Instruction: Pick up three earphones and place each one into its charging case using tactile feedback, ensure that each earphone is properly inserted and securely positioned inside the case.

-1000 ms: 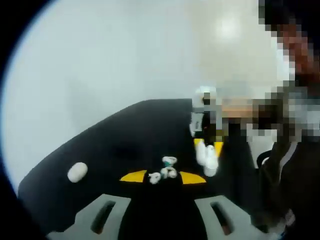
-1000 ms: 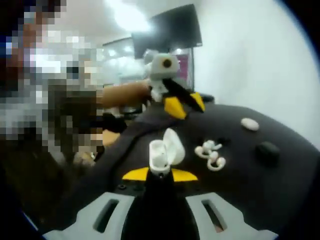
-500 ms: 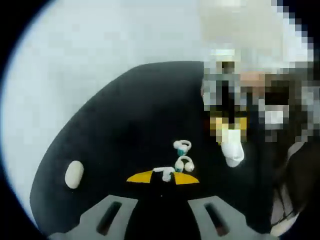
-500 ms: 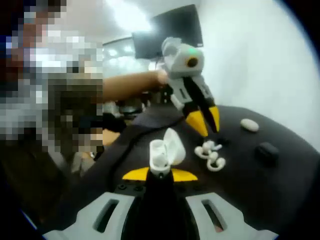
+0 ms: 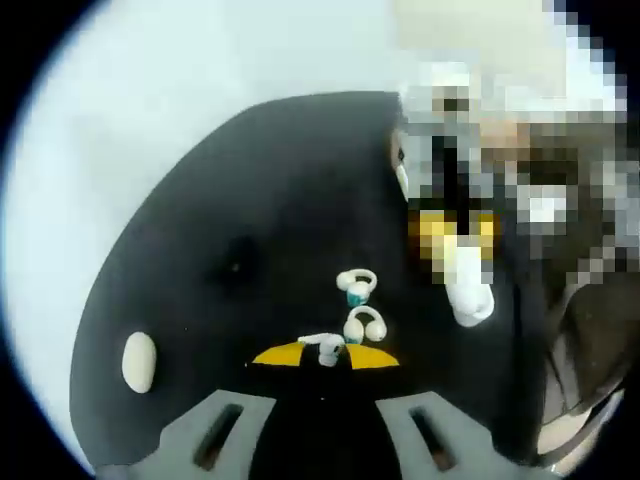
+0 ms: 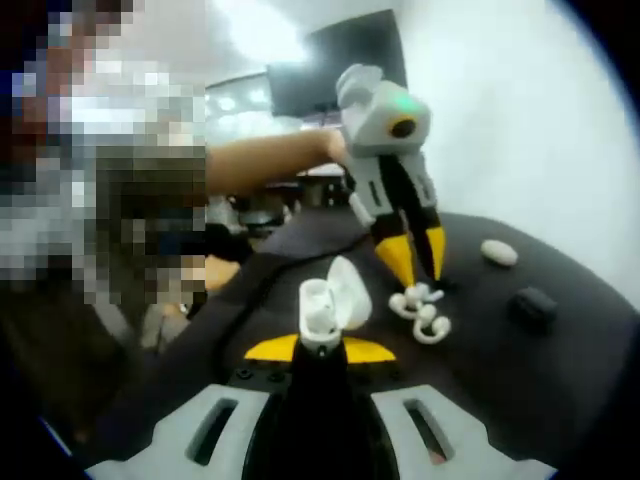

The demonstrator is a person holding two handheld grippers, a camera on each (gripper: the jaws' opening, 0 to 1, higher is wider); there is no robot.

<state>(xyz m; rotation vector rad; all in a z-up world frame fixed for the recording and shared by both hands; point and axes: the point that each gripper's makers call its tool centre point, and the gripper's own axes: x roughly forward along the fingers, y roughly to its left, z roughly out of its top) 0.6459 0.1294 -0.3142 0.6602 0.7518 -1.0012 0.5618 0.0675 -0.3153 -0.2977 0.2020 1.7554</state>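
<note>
left tool [image 6: 418,272] | lowered to earphones [image 6: 420,310] | tips now beside them

The counter [image 5: 250,200] is black and rounded; three white earphones [image 5: 357,283] lie clustered on it. A closed white case [image 5: 138,361] lies well apart; a small black case [image 6: 533,302] sits near it.

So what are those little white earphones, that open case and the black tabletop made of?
The earphones look like smooth white plastic with a slight sheen. The open case, held in the right gripper, seems glossy white hard plastic, catching the light. The tabletop looks matte black, perhaps a rubbery mat or cloth; it is hard to tell.
</note>
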